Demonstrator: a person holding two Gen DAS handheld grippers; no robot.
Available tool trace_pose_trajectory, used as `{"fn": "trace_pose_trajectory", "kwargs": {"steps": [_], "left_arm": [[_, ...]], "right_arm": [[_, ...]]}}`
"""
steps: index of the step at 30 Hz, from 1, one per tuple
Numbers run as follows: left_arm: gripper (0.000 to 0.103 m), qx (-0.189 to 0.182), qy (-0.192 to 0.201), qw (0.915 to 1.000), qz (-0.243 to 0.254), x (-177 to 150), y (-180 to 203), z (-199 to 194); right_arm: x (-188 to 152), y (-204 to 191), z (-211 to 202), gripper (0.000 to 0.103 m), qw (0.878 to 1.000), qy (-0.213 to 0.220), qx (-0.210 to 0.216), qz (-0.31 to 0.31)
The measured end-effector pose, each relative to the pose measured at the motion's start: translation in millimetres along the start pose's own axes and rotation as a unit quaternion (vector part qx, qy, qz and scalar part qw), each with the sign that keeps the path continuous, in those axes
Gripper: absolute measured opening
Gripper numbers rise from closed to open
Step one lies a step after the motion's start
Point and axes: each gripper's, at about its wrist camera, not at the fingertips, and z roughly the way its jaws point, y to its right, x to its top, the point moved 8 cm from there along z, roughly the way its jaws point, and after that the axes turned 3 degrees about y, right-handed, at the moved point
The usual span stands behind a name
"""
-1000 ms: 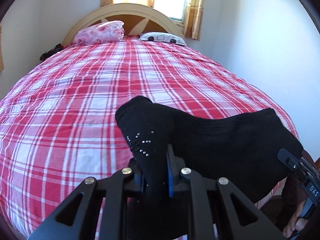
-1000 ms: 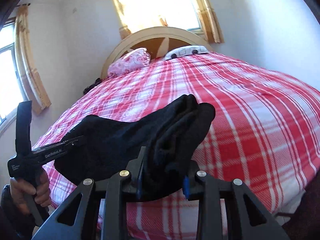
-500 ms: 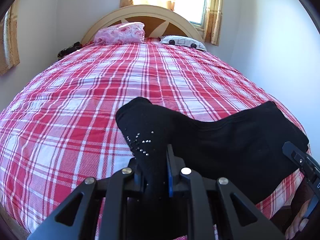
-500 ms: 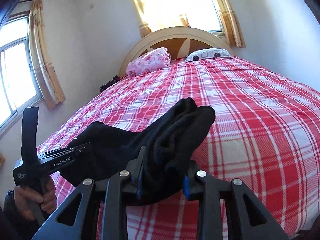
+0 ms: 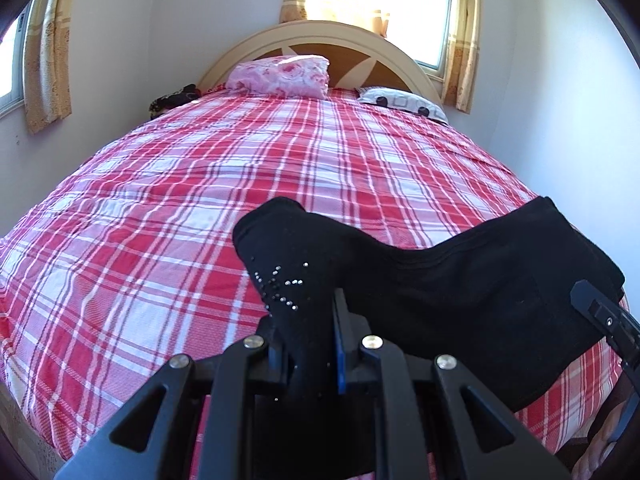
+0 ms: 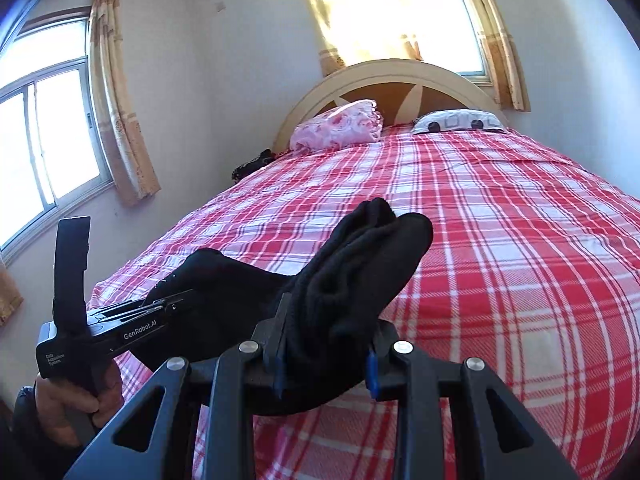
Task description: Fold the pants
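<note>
Spreading away toward the headboard (image 5: 320,36), the bed (image 5: 160,208) in its red plaid cover lay ahead of and below both grippers, with a pink pillow (image 5: 280,76) and a patterned one (image 5: 400,100) at the far end. The black pants (image 5: 460,280) hung above the near part of the bed, stretched sideways between the two grippers, so their long axis ran across the bed, not along it. The left gripper (image 5: 308,328) was clamped on the end with the small shiny studs; the right gripper (image 6: 324,344) was clamped on a thicker bunch of cloth at the other end. Neither hand seemed nearer the mattress. Judging by this, laying the pants flat called for lowering both ends together, forward and down.
</note>
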Motion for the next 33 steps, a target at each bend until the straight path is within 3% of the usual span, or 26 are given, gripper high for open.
{"fn": "trace_pose_trajectory", "kwargs": {"steps": [15, 24, 33], "left_arm": [[0.017, 0.092, 0.04, 0.9946, -0.028, 43.1, -78.6, 9.2], [0.017, 0.158, 0.073, 0.9843, -0.029, 71.2, -123.5, 25.7], [0.017, 0.18, 0.057, 0.9814, -0.035, 75.0, -146.2, 60.7]], "right_arm": [[34.3, -59.7, 79.8, 0.031, 0.997, 0.003, 0.075, -0.003], [54.8, -90.5, 151.3, 0.031, 0.996, 0.004, 0.087, -0.022], [51.1, -92.8, 218.1, 0.031, 0.997, -0.017, 0.076, -0.016]]}}
